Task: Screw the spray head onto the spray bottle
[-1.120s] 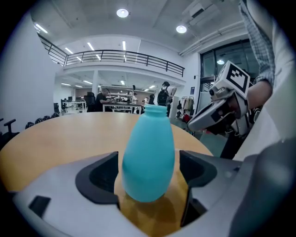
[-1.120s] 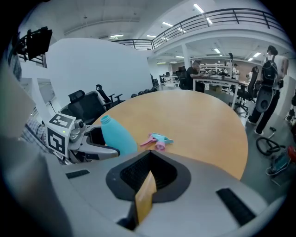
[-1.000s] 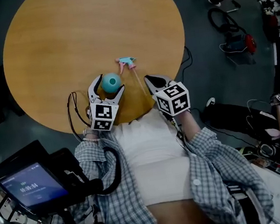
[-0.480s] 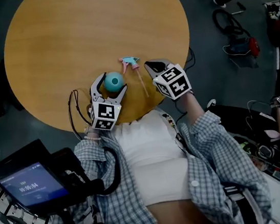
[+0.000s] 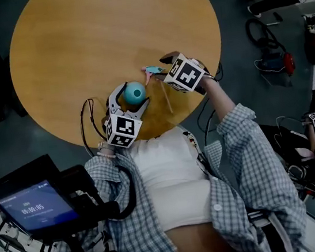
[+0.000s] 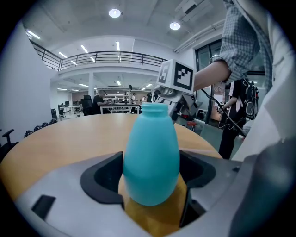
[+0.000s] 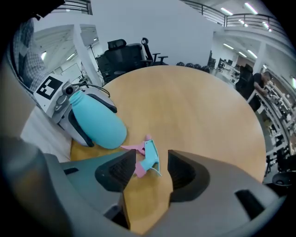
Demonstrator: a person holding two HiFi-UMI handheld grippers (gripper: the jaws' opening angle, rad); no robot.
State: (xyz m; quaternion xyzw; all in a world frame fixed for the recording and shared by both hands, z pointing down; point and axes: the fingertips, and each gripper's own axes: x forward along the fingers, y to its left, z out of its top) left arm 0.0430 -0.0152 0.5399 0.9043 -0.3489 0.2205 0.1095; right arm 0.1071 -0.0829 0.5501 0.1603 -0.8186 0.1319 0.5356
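Note:
A teal spray bottle [image 5: 134, 92] stands upright on the round wooden table [image 5: 87, 39] near its front edge, its neck open. My left gripper [image 5: 133, 95] is shut on the bottle's belly [image 6: 150, 157]. The teal and pink spray head [image 5: 151, 71] lies on its side just right of the bottle, its thin tube trailing toward the table edge. My right gripper [image 5: 161, 69] hovers at the spray head [image 7: 147, 159]. Its jaws are opening, with the head lying between the tips [image 7: 151, 170] and neither pad touching it.
The table's front edge runs right under both grippers. A cable [image 5: 86, 124] loops off the left gripper over the edge. A screen on a rig [image 5: 38, 204] sits at lower left. Bags and gear [image 5: 269, 54] lie on the floor to the right.
My right gripper has swung forward and left from the table edge to the spray head, and its jaws have parted. The left gripper and bottle have barely shifted.

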